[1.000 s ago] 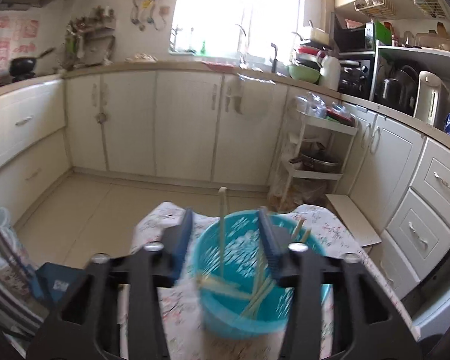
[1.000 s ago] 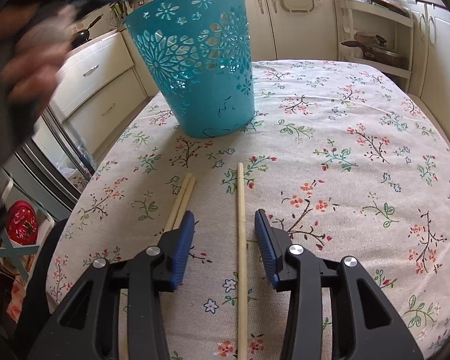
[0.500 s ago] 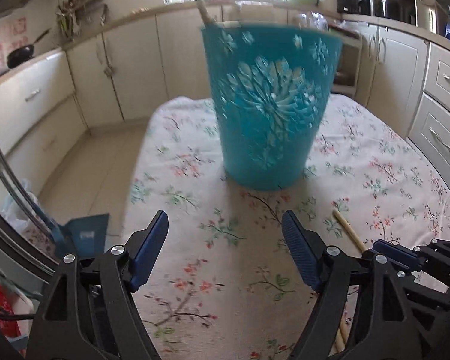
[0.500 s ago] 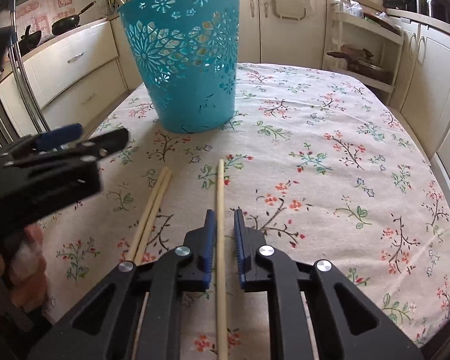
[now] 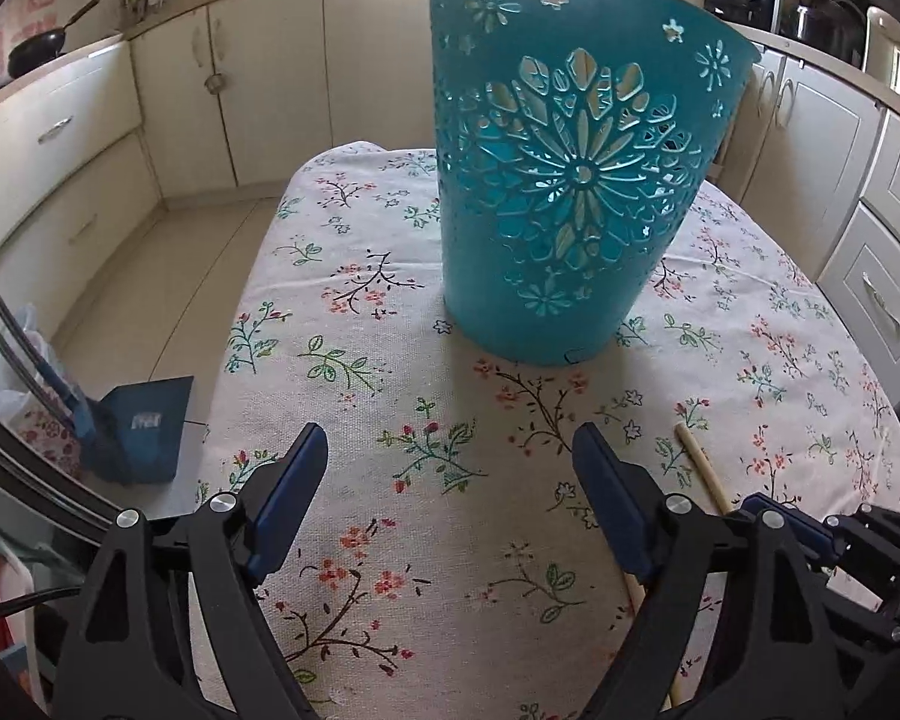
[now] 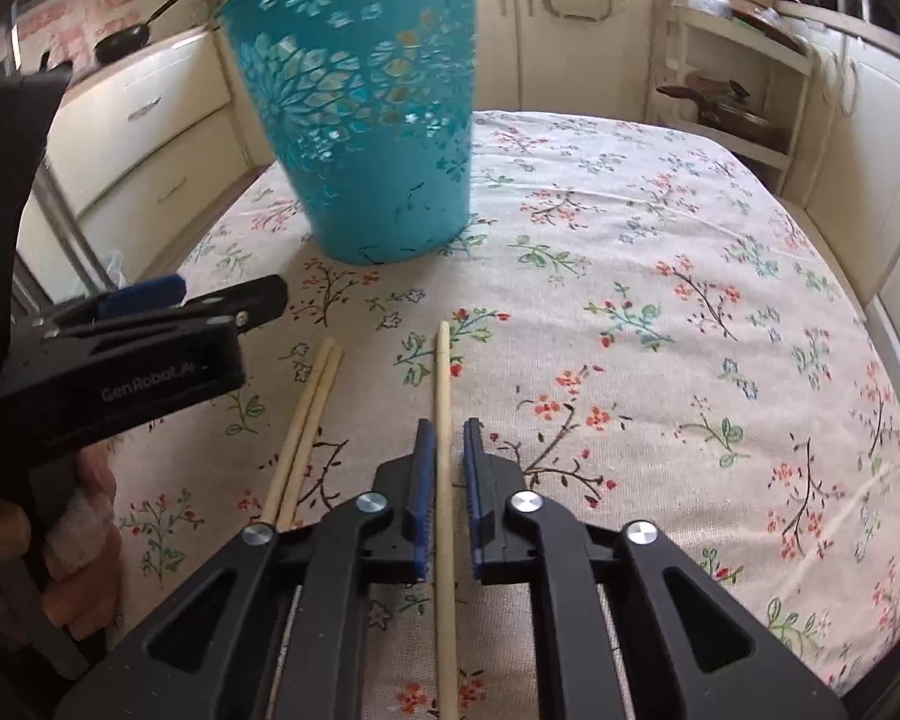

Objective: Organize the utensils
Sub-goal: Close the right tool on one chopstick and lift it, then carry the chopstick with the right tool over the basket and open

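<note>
R gripper point(image 6: 447, 468) clamped on a single pale wooden chopstick point(image 6: 444, 396) — long axis along the fingers, tip toward teal basket point(image 6: 366, 138). Chopstick pair point(image 6: 306, 420) lies w/ it on counter point(image 6: 660, 300), just left. L gripper point(image 5: 450, 480) opening, nothing between jaws.

Worktop point(image 6: 660, 228) was covered edge to edge in a cream cloth with a printed floral sprig pattern. Teal cut-out basket point(image 6: 360, 138) stood upright on it toward the far side, base flat on the cloth. Nearer, a pair of pale chopsticks point(image 6: 306, 420) lay side by side, touching along their length. Just to their right, apart from them, a single chopstick point(image 6: 444, 390) lay roughly parallel, tip pointing toward the basket. In the left wrist view one chopstick tip point(image 5: 699, 462) showed on the cloth right of the basket.
</note>
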Motion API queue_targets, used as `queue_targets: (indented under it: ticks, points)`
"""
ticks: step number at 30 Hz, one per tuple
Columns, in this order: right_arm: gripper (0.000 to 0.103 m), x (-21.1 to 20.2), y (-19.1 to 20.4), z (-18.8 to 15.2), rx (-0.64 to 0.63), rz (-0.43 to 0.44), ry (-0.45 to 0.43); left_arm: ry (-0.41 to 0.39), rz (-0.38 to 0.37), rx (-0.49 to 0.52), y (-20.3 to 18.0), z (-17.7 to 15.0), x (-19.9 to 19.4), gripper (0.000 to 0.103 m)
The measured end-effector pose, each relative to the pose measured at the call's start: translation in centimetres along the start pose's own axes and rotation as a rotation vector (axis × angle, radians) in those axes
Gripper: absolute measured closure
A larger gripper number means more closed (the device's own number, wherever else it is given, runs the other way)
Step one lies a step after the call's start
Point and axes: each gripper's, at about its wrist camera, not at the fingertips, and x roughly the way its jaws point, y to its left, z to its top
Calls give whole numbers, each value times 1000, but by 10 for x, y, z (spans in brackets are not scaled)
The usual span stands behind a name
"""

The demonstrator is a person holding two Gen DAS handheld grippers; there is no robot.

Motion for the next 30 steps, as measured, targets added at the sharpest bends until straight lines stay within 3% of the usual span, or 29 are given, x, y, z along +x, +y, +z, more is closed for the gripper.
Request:
queue_targets:
  ticks: [5,9,17,30]
  points:
    - [90,2,5,-1,-36,-29,-16,5,8,9,-2,2,1,22]
    - [97,-1,-1,-2,-7,-28,-15,8,12,3,-2,2,2,22]
    - [97,-21,-22,1,126,68,-55,16,11,0,0,2,3,21]
    - [97,-71,-22,36,203,224,-209,18,11,-1,1,1,4,21]
